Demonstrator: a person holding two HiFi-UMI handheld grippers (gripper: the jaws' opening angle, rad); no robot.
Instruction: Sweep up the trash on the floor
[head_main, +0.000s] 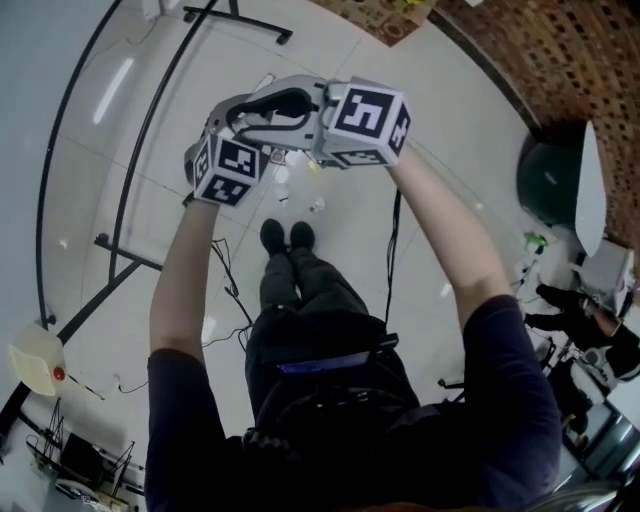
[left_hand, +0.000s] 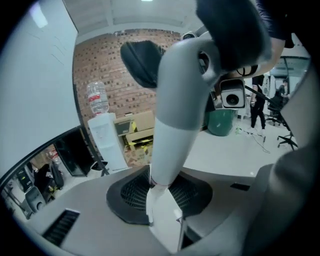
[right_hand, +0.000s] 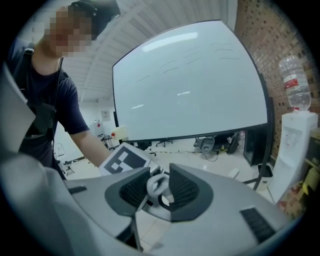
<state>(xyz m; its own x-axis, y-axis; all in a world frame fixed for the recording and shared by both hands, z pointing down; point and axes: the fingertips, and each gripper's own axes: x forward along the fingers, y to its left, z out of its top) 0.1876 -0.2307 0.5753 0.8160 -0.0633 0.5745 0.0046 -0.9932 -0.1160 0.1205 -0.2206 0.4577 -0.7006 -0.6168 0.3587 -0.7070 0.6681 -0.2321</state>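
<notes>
In the head view both grippers are held close together out in front, above my shoes (head_main: 287, 237). The marker cube (head_main: 228, 170) of the left gripper and the cube (head_main: 368, 125) of the right one hide the jaws there. In its own view, my left gripper (left_hand: 162, 200) is shut on a white and grey handle (left_hand: 172, 145) that rises between the pads. The right gripper (right_hand: 160, 187) is shut on a white ring (right_hand: 156, 184) at the end of a handle. Small bits of trash (head_main: 316, 205) lie on the pale floor just ahead of the shoes.
A whiteboard (right_hand: 190, 85) on a black stand (head_main: 130, 180) is at the left. A brick wall (head_main: 560, 60), a green bin (head_main: 548, 180) and a seated person (head_main: 590, 320) are at the right. A water dispenser (left_hand: 105, 140) stands by the wall. Cables (head_main: 232, 290) trail on the floor.
</notes>
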